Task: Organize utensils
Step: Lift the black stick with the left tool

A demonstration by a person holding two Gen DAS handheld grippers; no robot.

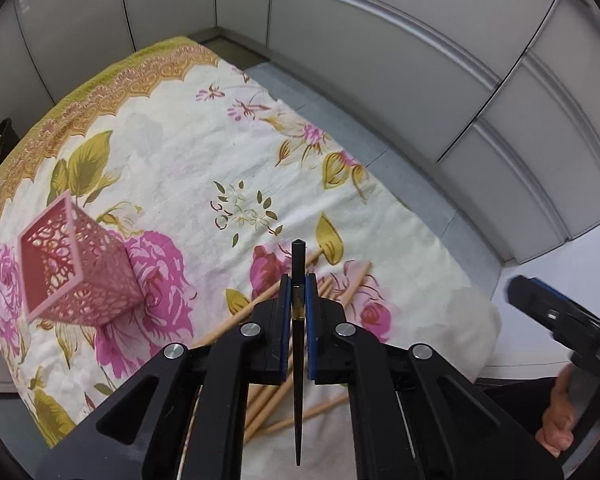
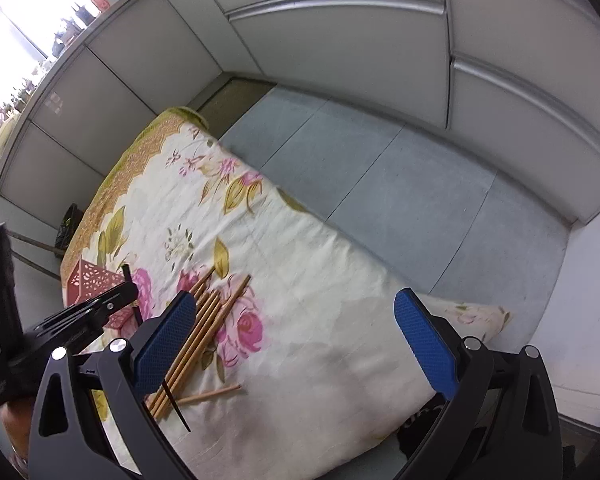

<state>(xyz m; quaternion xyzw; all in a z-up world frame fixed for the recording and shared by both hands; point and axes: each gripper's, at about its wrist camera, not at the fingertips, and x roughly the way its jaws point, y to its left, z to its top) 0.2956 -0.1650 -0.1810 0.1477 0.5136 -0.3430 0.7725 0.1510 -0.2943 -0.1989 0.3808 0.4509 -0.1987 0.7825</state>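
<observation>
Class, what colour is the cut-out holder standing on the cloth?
Pink holder, shown best in the left wrist view.

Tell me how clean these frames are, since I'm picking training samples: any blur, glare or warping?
Left wrist view: pink holder and right gripper smeared by motion blur, black chopstick sharp; right wrist view: window blown out at top left; both views: fisheye bends the wall panels, dark corners.
</observation>
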